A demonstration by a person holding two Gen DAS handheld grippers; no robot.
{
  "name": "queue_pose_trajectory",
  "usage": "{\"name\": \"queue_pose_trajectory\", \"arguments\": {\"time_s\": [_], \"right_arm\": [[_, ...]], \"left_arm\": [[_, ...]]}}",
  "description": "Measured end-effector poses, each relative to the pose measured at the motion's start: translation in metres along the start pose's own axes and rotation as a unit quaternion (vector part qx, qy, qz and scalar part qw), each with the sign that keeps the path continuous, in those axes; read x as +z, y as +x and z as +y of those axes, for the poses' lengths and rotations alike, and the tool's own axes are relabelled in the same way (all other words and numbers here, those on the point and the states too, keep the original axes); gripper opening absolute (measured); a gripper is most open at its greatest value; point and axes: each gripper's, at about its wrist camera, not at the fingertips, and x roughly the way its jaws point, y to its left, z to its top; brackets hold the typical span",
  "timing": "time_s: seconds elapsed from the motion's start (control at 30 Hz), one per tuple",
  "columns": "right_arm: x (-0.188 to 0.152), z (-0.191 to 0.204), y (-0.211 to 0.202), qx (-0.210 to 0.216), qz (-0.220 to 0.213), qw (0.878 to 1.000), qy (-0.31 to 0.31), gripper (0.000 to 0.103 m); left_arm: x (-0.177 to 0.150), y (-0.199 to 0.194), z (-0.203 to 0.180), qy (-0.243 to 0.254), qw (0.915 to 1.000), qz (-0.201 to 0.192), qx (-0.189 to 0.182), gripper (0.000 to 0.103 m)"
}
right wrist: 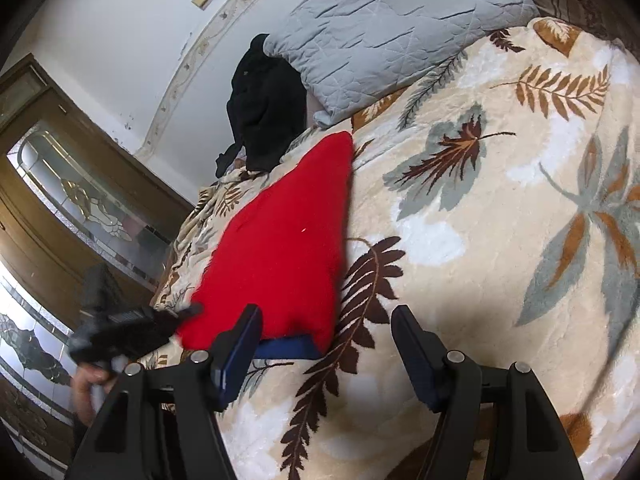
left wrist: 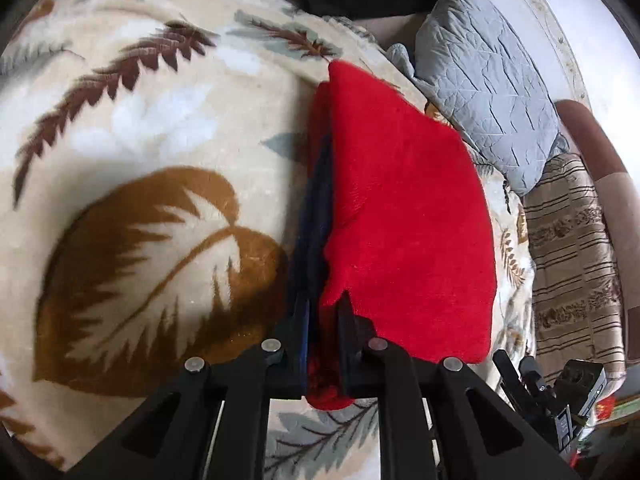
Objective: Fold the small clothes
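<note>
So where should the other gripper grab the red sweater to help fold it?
Probably the near corner by the blue trim, coming in low from the front. The red sweater lies flat on the leaf blanket, and that edge faces the open right hand-held gripper. The left hand-held gripper already pinches the opposite near edge.

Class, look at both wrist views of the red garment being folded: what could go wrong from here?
1. Only the left gripper pinches the red garment; the right gripper is open, so a one-sided pull could skew the fold.
2. The garment lies on a plush blanket, which may drag and rumple it.
</note>
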Motion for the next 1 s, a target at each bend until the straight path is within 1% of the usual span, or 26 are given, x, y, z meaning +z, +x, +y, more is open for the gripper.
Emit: {"name": "queue_pose_trajectory", "arguments": {"time_s": [0.07,0.13,0.2,0.23,0.27,0.3,0.33,0.37,0.4,0.43,0.47,0.53,0.57,0.6,0.63,0.67,0.7,0.73,0.77,0.83,0.87,0.9,0.93,0.97,1.0], "right_arm": [[0.003,0.001,-0.001,0.006,0.002,1.000,0.001,0.071],[0.007,0.001,0.000,0.016,0.008,1.000,0.005,0.072],[0.014,0.001,0.005,0.033,0.019,0.999,0.015,0.072],[0.019,0.001,0.009,0.046,0.028,0.998,0.023,0.072],[0.026,0.000,0.015,0.065,0.041,0.996,0.032,0.072],[0.032,-0.001,0.020,0.080,0.051,0.995,0.042,0.072],[0.037,-0.002,0.026,0.091,0.058,0.993,0.051,0.072],[0.043,-0.003,0.033,0.097,0.065,0.991,0.058,0.075],[0.049,-0.004,0.043,0.103,0.076,0.990,0.063,0.075],[0.053,-0.005,0.053,0.105,0.087,0.988,0.074,0.075],[0.058,-0.009,0.066,0.110,0.101,0.984,0.093,0.075],[0.063,-0.015,0.086,0.125,0.124,0.977,0.120,0.075],[0.064,-0.019,0.097,0.119,0.136,0.975,0.133,0.076],[0.063,-0.022,0.106,0.109,0.145,0.973,0.140,0.076],[0.061,-0.023,0.114,0.113,0.160,0.970,0.146,0.074],[0.059,-0.019,0.120,0.102,0.173,0.971,0.132,0.057],[0.058,-0.012,0.119,0.079,0.174,0.976,0.106,0.049],[0.058,0.002,0.114,0.049,0.166,0.983,0.063,0.044],[0.057,0.021,0.105,0.017,0.152,0.988,0.020,0.040],[0.054,0.037,0.099,-0.008,0.139,0.990,-0.012,0.039],[0.050,0.038,0.102,-0.021,0.146,0.989,-0.018,0.040],[0.045,0.033,0.110,-0.032,0.162,0.986,-0.015,0.040],[0.044,0.024,0.112,-0.014,0.167,0.986,0.009,0.043],[0.047,0.018,0.109,0.014,0.167,0.985,0.033,0.049],[0.051,0.014,0.105,0.025,0.166,0.985,0.045,0.053]], "left_arm": [[0.003,-0.006,-0.006,0.006,0.9999,-0.008,0.003,0.016],[0.005,-0.014,-0.017,0.024,0.9994,-0.019,0.016,0.016],[0.007,-0.031,-0.030,0.043,0.9971,-0.057,0.028,0.017],[0.007,-0.042,-0.039,0.054,0.9947,-0.083,0.029,0.018],[0.009,-0.049,-0.048,0.066,0.9923,-0.102,0.022,0.019],[0.010,-0.053,-0.054,0.074,0.9906,-0.114,0.017,0.025],[0.012,-0.054,-0.061,0.082,0.9889,-0.123,0.014,0.035],[0.015,-0.050,-0.067,0.092,0.9877,-0.126,0.010,0.039],[0.019,-0.043,-0.073,0.101,0.9870,-0.125,0.007,0.042],[0.021,-0.033,-0.077,0.110,0.9865,-0.121,0.008,0.042],[0.024,-0.020,-0.079,0.120,0.9860,-0.114,0.020,0.042],[0.024,0.003,-0.075,0.136,0.9833,-0.103,0.064,0.042],[0.024,0.018,-0.069,0.140,0.9825,-0.088,0.085,0.042],[0.022,0.024,-0.065,0.144,0.9814,-0.089,0.091,0.041],[0.021,0.024,-0.062,0.149,0.9793,-0.100,0.094,0.041],[0.021,0.022,-0.060,0.150,0.9785,-0.101,0.099,0.041],[0.021,0.020,-0.057,0.145,0.9792,-0.100,0.101,0.041],[0.022,0.021,-0.053,0.137,0.9805,-0.099,0.100,0.041],[0.025,0.023,-0.045,0.123,0.9837,-0.092,0.094,0.041],[0.026,0.028,-0.031,0.094,0.9901,-0.079,0.068,0.042],[0.027,0.028,-0.028,0.084,0.9918,-0.077,0.059,0.043],[0.026,0.027,-0.028,0.084,0.9917,-0.078,0.058,0.043],[0.024,0.026,-0.031,0.094,0.9904,-0.081,0.062,0.043],[0.022,0.024,-0.033,0.099,0.9895,-0.083,0.064,0.043],[0.021,0.024,-0.034,0.102,0.9890,-0.084,0.067,0.043]]}}
